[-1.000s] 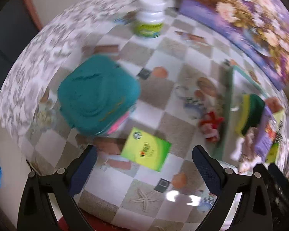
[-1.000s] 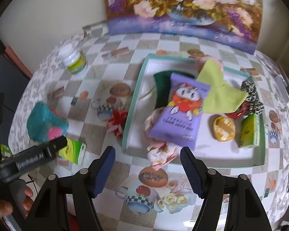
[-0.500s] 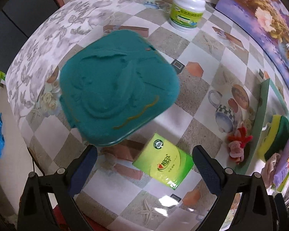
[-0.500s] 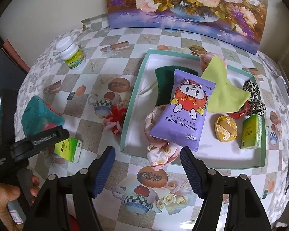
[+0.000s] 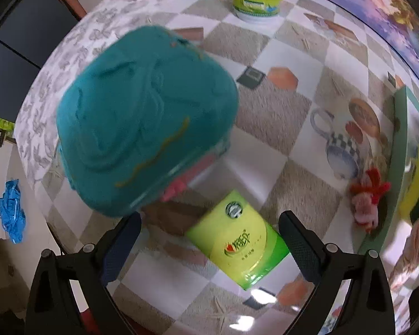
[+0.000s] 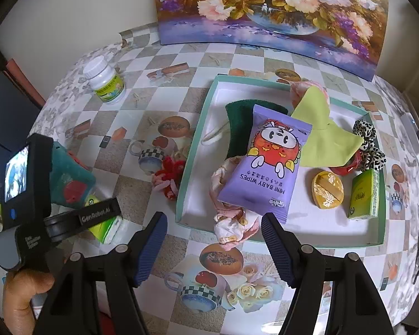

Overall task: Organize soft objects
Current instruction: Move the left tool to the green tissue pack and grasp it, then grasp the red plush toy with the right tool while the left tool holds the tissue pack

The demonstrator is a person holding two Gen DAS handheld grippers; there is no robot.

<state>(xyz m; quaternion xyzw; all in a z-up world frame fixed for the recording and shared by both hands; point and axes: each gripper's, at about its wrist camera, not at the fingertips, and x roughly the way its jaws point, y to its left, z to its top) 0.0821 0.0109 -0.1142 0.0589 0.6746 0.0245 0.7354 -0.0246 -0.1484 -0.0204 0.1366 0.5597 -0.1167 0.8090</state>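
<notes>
My left gripper [image 5: 209, 248] points down at the table, open, its two fingers on either side of a green tissue pack [image 5: 237, 240] that lies flat below them, untouched. A teal soft pouch [image 5: 145, 120] with a pink underside sits just beyond, to the left. A red and pink yarn doll [image 5: 368, 201] lies beside the tray's green rim [image 5: 399, 139]. My right gripper [image 6: 213, 248] hangs open and empty over the near edge of the tray [image 6: 198, 128]. In the tray lie a purple wipes pack [image 6: 265, 167], a dark green sponge [image 6: 237, 128], a lime cloth [image 6: 321, 134] and a floral cloth [image 6: 231, 223].
A white pill bottle [image 6: 106, 83] stands at the back left. A flower painting [image 6: 265, 8] leans on the wall behind the table. A leopard scrunchie [image 6: 368, 145], a gold puck [image 6: 328, 189] and another green pack [image 6: 363, 195] fill the tray's right side. A hand [image 6: 22, 293] holds the left gripper's handle.
The left gripper has come down toward the table; the teal pouch and the green pack loom larger, and the pack now sits between its fingers. The right gripper has stayed put.
</notes>
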